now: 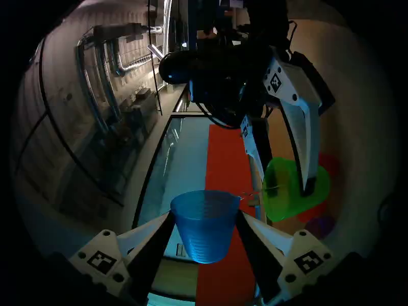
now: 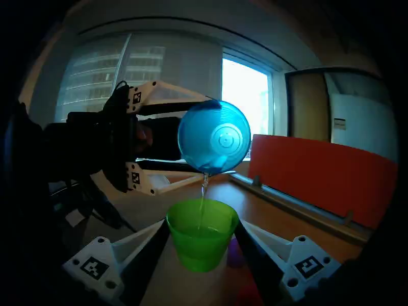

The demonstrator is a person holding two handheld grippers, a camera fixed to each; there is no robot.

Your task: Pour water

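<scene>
Pour is on! The left tongs (image 1: 205, 220) are clamped on the blue cup (image 1: 205, 237), both fingers pressed against its sides. In the right gripper view that cup sits tipped far over, above and just ahead of the right tongs (image 2: 202, 227), its long axis near level and its base turned toward them. The right tongs grip the green cup (image 2: 202, 247) upright between their fingers, its mouth directly beneath the blue cup's lowered lip. A thin stream of water (image 2: 203, 191) drops from that lip into the green cup, and some has pooled inside. It all turns on lip over mouth. I'd judge a touch more tilt from the left tongs finishes it, with the counter (image 2: 275, 204) beneath the right tongs catching any miss.
</scene>
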